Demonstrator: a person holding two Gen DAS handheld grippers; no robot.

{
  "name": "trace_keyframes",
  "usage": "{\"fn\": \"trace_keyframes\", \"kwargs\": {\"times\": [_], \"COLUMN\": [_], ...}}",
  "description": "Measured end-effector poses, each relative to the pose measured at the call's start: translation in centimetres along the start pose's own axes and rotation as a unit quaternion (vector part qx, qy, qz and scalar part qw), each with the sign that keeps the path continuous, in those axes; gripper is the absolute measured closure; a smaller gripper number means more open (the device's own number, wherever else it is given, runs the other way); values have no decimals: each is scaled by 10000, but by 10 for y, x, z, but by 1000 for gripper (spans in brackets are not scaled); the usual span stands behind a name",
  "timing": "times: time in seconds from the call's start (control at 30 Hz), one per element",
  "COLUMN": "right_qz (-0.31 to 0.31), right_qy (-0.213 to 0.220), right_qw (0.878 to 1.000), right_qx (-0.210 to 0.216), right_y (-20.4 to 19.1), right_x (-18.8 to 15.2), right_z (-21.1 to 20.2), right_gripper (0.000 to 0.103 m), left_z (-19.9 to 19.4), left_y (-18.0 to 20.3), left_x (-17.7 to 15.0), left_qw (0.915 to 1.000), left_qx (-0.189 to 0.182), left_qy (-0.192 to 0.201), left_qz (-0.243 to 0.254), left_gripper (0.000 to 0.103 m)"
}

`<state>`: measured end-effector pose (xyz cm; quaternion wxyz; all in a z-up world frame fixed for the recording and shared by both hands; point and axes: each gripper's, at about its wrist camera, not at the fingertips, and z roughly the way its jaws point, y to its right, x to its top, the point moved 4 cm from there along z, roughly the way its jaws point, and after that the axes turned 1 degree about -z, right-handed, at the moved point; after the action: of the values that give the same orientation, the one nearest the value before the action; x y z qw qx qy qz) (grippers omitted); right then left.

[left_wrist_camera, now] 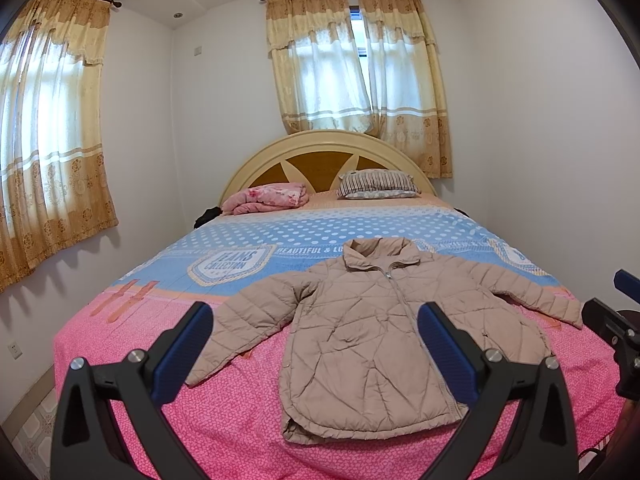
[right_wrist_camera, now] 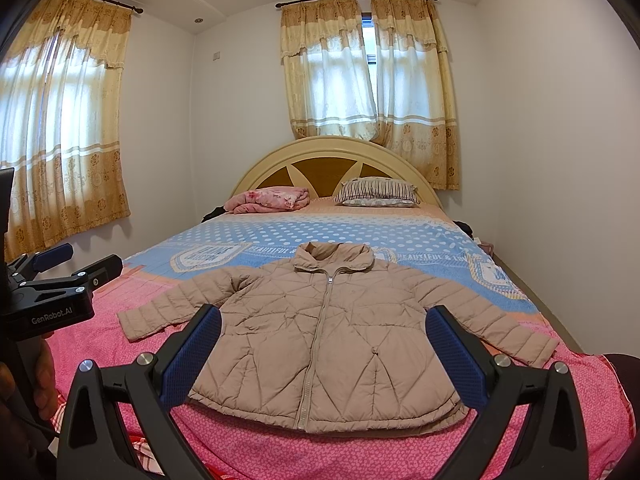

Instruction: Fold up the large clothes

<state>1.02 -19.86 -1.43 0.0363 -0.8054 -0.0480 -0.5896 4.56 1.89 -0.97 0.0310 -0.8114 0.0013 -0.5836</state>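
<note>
A beige quilted puffer jacket (left_wrist_camera: 360,332) lies flat and zipped on the bed, collar towards the headboard, both sleeves spread out. It also shows in the right wrist view (right_wrist_camera: 320,336). My left gripper (left_wrist_camera: 316,312) is open and empty, held above the bed's foot just short of the jacket's hem. My right gripper (right_wrist_camera: 324,314) is open and empty too, in front of the hem. The right gripper also shows at the right edge of the left wrist view (left_wrist_camera: 616,320), and the left gripper at the left edge of the right wrist view (right_wrist_camera: 76,264).
The bed (left_wrist_camera: 120,360) has a pink and blue cover. A folded pink blanket (left_wrist_camera: 266,198) and a striped pillow (left_wrist_camera: 376,186) lie by the curved headboard (left_wrist_camera: 320,148). White walls stand close on both sides. Curtained windows (left_wrist_camera: 356,64) are behind and to the left.
</note>
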Motion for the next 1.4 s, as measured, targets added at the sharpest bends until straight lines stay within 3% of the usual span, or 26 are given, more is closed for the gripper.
{"fn": "trace_keyframes", "kwargs": {"times": [0.87,1.1,1.4], "right_qz": [49,593,1952], "right_qy": [-173,-775,-1710], "right_qw": [9998,9919,9490], "right_qx": [-72,-809,-1790], "right_y": [12,101,266], "right_x": [-15,-56,-120], "right_z": [18,73,122], "right_gripper": [1,1,1], "left_z": [16,67,153], "left_y": [-5,-5,11], "left_x": [-5,-26,-56], "left_qw": [9999,9993,9973], "left_qx": [50,40,185], "left_qy": [-99,-344,-704], "left_qz": [-65,-111,136], "left_gripper": [0,0,0]}}
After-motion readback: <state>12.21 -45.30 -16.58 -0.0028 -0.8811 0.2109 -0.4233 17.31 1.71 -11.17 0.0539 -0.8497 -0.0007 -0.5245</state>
